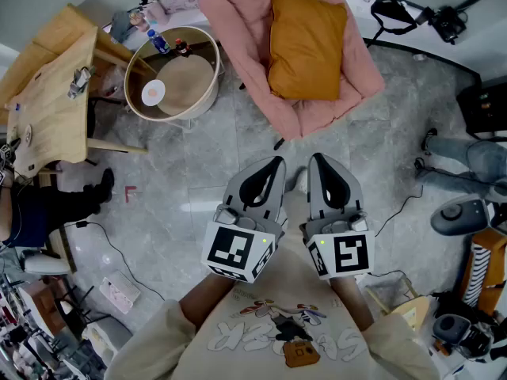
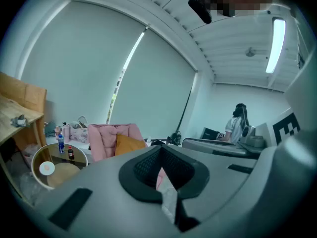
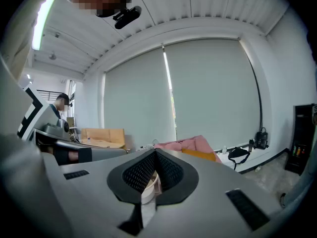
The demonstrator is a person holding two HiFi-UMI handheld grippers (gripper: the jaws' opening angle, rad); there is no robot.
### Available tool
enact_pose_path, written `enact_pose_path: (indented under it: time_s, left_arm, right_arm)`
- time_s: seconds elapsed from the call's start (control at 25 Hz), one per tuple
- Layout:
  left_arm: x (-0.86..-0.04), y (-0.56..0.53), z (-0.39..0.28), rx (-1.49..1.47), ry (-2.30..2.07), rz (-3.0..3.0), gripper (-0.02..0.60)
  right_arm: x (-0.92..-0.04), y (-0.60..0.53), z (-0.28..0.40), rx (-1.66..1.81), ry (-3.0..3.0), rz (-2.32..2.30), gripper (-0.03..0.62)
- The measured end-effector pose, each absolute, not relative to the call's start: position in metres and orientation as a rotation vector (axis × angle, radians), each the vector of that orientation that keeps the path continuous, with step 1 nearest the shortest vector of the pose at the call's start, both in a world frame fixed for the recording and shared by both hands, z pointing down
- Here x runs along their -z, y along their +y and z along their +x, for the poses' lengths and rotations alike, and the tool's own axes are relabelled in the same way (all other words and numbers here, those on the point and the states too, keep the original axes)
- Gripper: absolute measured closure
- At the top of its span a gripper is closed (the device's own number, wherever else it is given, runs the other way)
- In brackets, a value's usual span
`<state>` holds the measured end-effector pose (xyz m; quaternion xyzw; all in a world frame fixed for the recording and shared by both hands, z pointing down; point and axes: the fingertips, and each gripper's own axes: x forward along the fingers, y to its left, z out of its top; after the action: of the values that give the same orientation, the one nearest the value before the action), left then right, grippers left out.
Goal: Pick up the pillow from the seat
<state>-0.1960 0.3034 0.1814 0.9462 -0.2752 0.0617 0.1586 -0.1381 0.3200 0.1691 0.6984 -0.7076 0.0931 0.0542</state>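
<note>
An orange pillow [image 1: 305, 44] lies on a pink padded seat [image 1: 247, 30] at the top middle of the head view. The same pillow [image 2: 128, 144] shows small against the pink seat [image 2: 103, 139] in the left gripper view, and as an orange sliver [image 3: 200, 155] in the right gripper view. My left gripper [image 1: 276, 163] and right gripper [image 1: 314, 158] are side by side in front of my chest, well short of the seat. Both point toward it and are shut with nothing between their jaws.
A round white-rimmed side table [image 1: 172, 74] with two small bottles [image 1: 158, 41] stands left of the seat. A wooden table [image 1: 49, 93] is at the far left. Cables, bags and equipment [image 1: 467, 236] lie at the right. A person [image 2: 237, 123] stands in the background.
</note>
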Motion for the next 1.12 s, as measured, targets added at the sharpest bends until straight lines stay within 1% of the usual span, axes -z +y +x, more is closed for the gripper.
enact_pose_path:
  time_s: [0.36,0.6,0.92,1.12]
  left_arm:
    - [-0.177,0.373,-0.212,-0.232,-0.747,2.740,0.578]
    - [-0.177,0.418,-0.184,-0.292,-0.682,2.765,0.577]
    - [-0.169,0.461,-0.150,-0.305,-0.689,2.782,0.578]
    - [-0.164,0.459,-0.131,-0.293,-0.756,2.772,0.577]
  right_arm:
    - [-0.169,0.393,-0.141,-0.317,-2.080,2.195,0.574]
    - [-0.171,0.436,-0.120,-0.403,-2.091,2.265,0.572]
    - [-0.166,0.486,-0.083,-0.408,-2.075,2.308,0.572]
    - [-0.164,0.493,-0.062,-0.400,-2.089,2.285,0.572]
